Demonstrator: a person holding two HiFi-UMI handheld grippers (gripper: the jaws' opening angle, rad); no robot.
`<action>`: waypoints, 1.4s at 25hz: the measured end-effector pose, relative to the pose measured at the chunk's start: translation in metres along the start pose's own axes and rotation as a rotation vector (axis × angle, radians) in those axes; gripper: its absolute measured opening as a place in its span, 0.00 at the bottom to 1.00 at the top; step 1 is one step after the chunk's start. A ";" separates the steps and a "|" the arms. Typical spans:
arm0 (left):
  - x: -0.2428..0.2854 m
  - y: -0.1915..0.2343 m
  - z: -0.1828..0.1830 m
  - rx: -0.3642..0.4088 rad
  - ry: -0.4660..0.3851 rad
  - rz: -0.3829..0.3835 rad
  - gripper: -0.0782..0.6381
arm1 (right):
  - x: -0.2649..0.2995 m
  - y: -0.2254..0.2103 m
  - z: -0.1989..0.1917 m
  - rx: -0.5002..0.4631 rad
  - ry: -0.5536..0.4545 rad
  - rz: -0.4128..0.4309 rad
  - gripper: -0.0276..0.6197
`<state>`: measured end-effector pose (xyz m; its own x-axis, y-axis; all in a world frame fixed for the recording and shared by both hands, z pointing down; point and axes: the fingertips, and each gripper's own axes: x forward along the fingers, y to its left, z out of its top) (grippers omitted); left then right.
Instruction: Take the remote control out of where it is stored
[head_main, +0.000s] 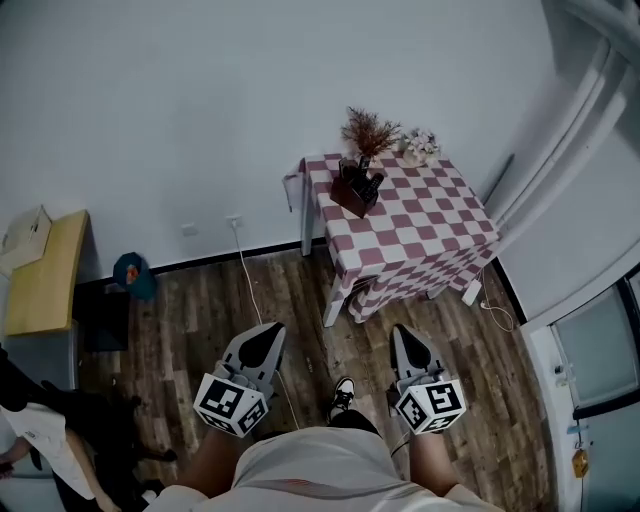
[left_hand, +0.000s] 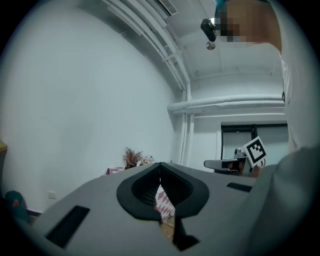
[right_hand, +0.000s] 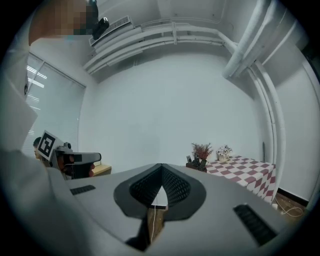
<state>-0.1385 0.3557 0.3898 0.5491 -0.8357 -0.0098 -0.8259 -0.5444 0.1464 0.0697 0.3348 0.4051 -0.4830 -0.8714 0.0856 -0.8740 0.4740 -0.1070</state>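
Black remote controls (head_main: 368, 184) stand upright in a dark brown holder (head_main: 353, 194) at the left rear corner of a small table with a red-and-white checked cloth (head_main: 420, 225). In the right gripper view the holder (right_hand: 197, 164) shows small and far off, to the right of the jaws. My left gripper (head_main: 271, 332) and right gripper (head_main: 402, 334) hover side by side over the wood floor, well short of the table. The left gripper (left_hand: 160, 165) and the right gripper (right_hand: 161, 166) are both shut, with nothing between the jaws.
Dried flowers (head_main: 369, 130) and a small white bouquet (head_main: 419, 145) stand behind the holder. A white cable (head_main: 248, 275) runs from a wall socket across the floor. A yellow-topped cabinet (head_main: 45, 275) and a teal object (head_main: 132, 273) sit at the left; a person (head_main: 40, 445) is at the lower left.
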 end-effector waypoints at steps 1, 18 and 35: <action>0.012 0.003 0.002 0.001 0.001 0.006 0.12 | 0.010 -0.010 0.002 0.006 0.000 0.004 0.06; 0.214 0.011 0.000 0.034 0.128 0.102 0.12 | 0.127 -0.211 0.007 0.146 0.019 0.039 0.06; 0.342 0.088 0.003 -0.041 0.090 -0.030 0.12 | 0.222 -0.271 0.011 0.111 0.078 -0.071 0.06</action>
<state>-0.0235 0.0214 0.3964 0.5845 -0.8080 0.0737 -0.8039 -0.5644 0.1876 0.1994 0.0113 0.4422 -0.4262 -0.8879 0.1733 -0.8972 0.3903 -0.2067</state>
